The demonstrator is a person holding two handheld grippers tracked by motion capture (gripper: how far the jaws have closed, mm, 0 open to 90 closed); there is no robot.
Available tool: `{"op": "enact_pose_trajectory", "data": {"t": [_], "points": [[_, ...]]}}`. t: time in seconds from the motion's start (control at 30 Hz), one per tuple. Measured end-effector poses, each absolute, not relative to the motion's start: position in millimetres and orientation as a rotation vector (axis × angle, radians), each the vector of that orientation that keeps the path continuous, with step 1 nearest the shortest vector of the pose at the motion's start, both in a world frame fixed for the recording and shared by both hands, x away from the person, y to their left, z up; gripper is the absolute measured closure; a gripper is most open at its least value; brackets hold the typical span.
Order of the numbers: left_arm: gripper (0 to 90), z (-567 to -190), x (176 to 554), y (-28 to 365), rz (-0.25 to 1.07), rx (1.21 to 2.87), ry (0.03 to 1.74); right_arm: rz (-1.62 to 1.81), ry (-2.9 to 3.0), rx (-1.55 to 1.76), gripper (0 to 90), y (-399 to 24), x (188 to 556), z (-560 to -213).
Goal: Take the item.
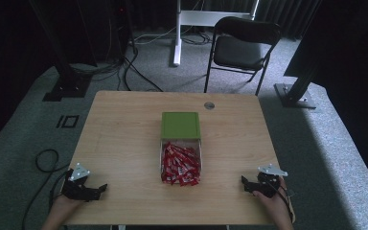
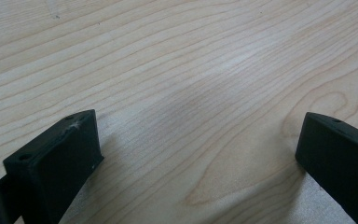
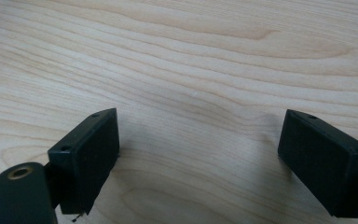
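Note:
A clear box (image 1: 181, 162) full of red sachets lies at the middle of the wooden table (image 1: 124, 129), with its green lid (image 1: 180, 125) lying just behind it. My left gripper (image 1: 96, 191) rests at the near left corner of the table, held by a hand; in its own view the gripper (image 2: 198, 140) stands open over bare wood. Near the front right corner my right gripper (image 1: 247, 184) also sits in a hand, and its own view shows the gripper (image 3: 198, 135) open with nothing between the jaws.
A small round grommet (image 1: 209, 105) is set in the table near its far edge. Behind the table stand a black folding chair (image 1: 242, 45), a white stand leg (image 1: 177, 33) and dark frame posts. Cables (image 1: 45, 160) trail over the grey carpet at left.

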State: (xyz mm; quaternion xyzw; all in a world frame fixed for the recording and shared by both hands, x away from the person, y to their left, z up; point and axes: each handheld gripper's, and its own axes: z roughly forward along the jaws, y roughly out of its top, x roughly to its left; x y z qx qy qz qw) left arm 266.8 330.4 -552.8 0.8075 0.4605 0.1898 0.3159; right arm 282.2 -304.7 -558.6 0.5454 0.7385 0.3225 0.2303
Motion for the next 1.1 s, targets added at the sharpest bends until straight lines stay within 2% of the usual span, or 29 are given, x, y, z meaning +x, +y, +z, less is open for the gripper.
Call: {"op": "enact_pose_trajectory", "data": {"t": [0.93,1.1], "points": [[0.7,-552.7,266.8,330.4,0.500,2.126,1.213,0.888,2.040,1.494,11.6,-304.7,283.0,-558.5],[0.7,-552.7,266.8,330.4,0.500,2.126,1.213,0.890,2.029,1.496,13.9,-304.0,283.6,-558.2]]}}
